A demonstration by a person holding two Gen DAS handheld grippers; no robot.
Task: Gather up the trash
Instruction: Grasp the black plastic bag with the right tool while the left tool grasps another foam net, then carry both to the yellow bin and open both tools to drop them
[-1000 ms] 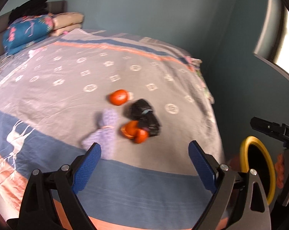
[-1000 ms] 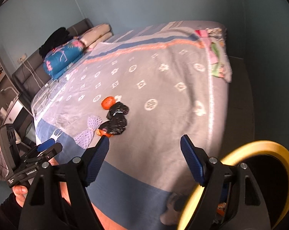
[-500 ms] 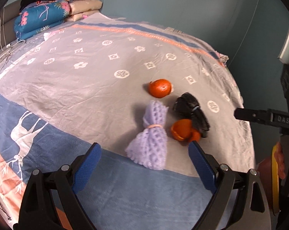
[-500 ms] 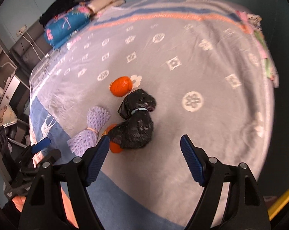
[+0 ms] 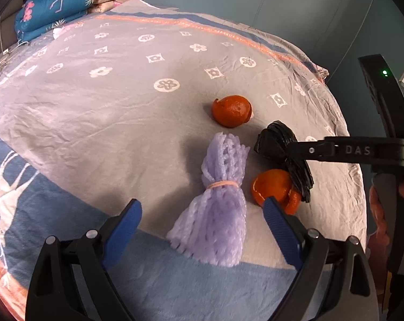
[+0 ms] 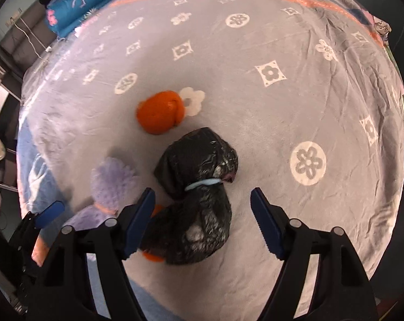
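**Both grippers poised over the litter on the bed**

The right gripper [image 6: 202, 214] stands with its blue pads apart, and they have just been closing a little; the crumpled black plastic bag tied with a pale blue band [image 6: 196, 195] lies between and beneath them, but neither pad presses on it. The left gripper [image 5: 202, 227] is likewise spread, straddling the near end of the lilac foam fruit net cinched with a rubber band [image 5: 218, 200], without touching it.

Just beside the bag and partly under it sits a curl of orange peel [image 5: 275, 187]; a second, rounder piece of orange peel [image 6: 160, 112] lies apart, farther up the grey patterned bedspread [image 6: 282, 133].

The risks, as I judge them: the slick, slack bag could squeeze out of a shallow pinch, or the pads could snag the soft bedspread along with it. Lifting the bag may also drag or scatter the peel beneath it. The two grippers work near each other and could collide.

No bin shows in either view. Much of the peel under the bag is hidden, and the net is blurred in the right view.
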